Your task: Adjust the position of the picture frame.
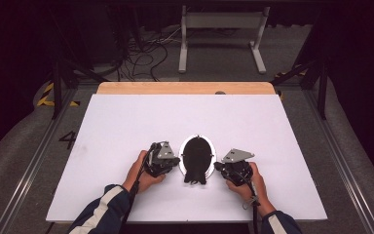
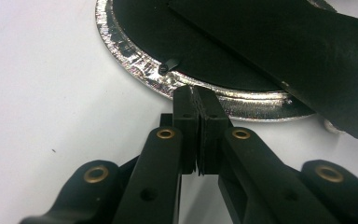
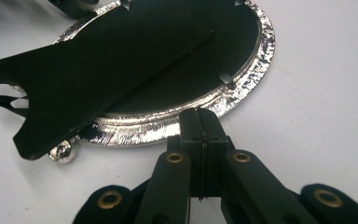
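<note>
We see both forearms entering from the near edge of the desk point(image 1: 126, 122), sleeves dark with a pale stripe, each hand wrapped around a hand-held gripper. Landmark for all places: the oval silver-rimmed picture frame point(image 1: 197, 157), lying back-up on the white desk top near its near edge, roughly at mid-width.

Left hand-held gripper point(image 1: 175, 161): held low and level just left of the frame, pointing at its left rim. In the left gripper view the left hand-held gripper point(image 2: 196, 95) has its jaws pressed together with nothing between them, tips at the shiny rim point(image 2: 135, 60); we cannot tell whether they touch it.

Right hand-held gripper point(image 1: 219, 166): mirror pose, just right of the frame, pointing at its right rim. In the right gripper view the right hand-held gripper point(image 3: 199, 114) is likewise fully closed and empty, tips at the rim.

The frame's black backing board carries a black easel stand point(image 3: 88, 74), which lies along it and reaches past the rim at the near end. A small black turn clip point(image 2: 168, 65) sits on the backing beside the rim.

Writing: a dark "4" point(image 1: 68, 140) is marked on the floor, well left of the frame. No brand or label is readable on the frame.
</note>
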A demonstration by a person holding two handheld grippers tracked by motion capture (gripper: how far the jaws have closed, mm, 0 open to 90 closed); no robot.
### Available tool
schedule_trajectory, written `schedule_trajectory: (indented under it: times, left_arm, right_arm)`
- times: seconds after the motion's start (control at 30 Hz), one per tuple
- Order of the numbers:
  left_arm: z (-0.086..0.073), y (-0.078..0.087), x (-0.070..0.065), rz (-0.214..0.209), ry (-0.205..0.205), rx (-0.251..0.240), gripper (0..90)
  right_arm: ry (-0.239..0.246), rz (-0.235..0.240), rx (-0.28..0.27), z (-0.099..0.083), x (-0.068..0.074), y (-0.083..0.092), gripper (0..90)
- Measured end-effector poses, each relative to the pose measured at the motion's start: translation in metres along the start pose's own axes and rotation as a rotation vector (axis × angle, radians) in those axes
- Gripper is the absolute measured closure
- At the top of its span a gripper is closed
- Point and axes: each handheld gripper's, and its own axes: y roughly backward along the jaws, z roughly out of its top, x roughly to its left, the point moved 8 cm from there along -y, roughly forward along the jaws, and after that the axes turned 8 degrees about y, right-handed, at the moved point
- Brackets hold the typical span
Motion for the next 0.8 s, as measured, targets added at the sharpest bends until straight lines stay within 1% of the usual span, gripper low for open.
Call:
schedule_trajectory:
  times: [0.07,0.13,0.17,0.2,0.23,0.27,0.43,0.47,0.53,0.63,0.67,0.7,0.8]
  left_arm:
    - [0.000,0.000,0.000,-0.002,0.002,0.001,89.3]
    - [0.000,0.000,-0.001,0.000,-0.003,0.005,89.5]
    - [0.001,0.000,-0.001,0.005,-0.013,0.010,89.6]
    - [0.001,-0.001,-0.002,0.008,-0.011,0.013,89.7]
    - [0.002,-0.001,-0.001,0.016,-0.032,0.018,89.8]
    - [0.002,-0.001,-0.002,0.016,-0.030,0.013,89.8]
    - [0.003,-0.002,-0.003,0.027,-0.043,0.017,89.9]
    - [0.003,-0.002,-0.003,0.025,-0.041,0.019,89.9]
    - [0.003,-0.003,-0.003,0.017,-0.023,0.008,89.9]
    - [0.003,-0.003,-0.004,0.021,-0.022,0.006,89.9]
    - [0.003,-0.003,-0.004,0.027,-0.036,0.010,89.9]
    - [0.003,-0.003,-0.004,0.033,-0.040,0.011,89.9]
    - [0.003,-0.003,-0.003,0.030,-0.039,0.006,89.6]
  right_arm:
    - [-0.013,-0.012,0.000,0.000,-0.002,-0.001,90.0]
    - [-0.039,-0.011,-0.005,0.000,-0.006,-0.002,90.0]
    - [-0.052,-0.012,-0.007,0.001,-0.007,-0.003,90.0]
    - [-0.072,-0.013,-0.013,0.001,-0.009,-0.004,90.0]
    - [-0.083,-0.011,-0.014,0.001,-0.011,-0.004,90.0]
    - [-0.087,-0.008,-0.012,0.001,-0.012,-0.004,90.0]
    - [-0.086,-0.024,-0.012,0.002,-0.018,-0.007,90.0]
    - [-0.090,-0.030,-0.016,0.002,-0.020,-0.008,90.0]
    - [-0.099,-0.028,-0.020,0.002,-0.022,-0.008,90.0]
    - [-0.095,-0.035,-0.017,0.002,-0.022,-0.009,90.0]
    - [-0.097,-0.037,-0.019,0.002,-0.023,-0.009,90.0]
    - [-0.097,-0.037,-0.019,0.002,-0.023,-0.009,90.0]
    - [-0.098,-0.025,-0.024,0.002,-0.024,-0.009,90.0]
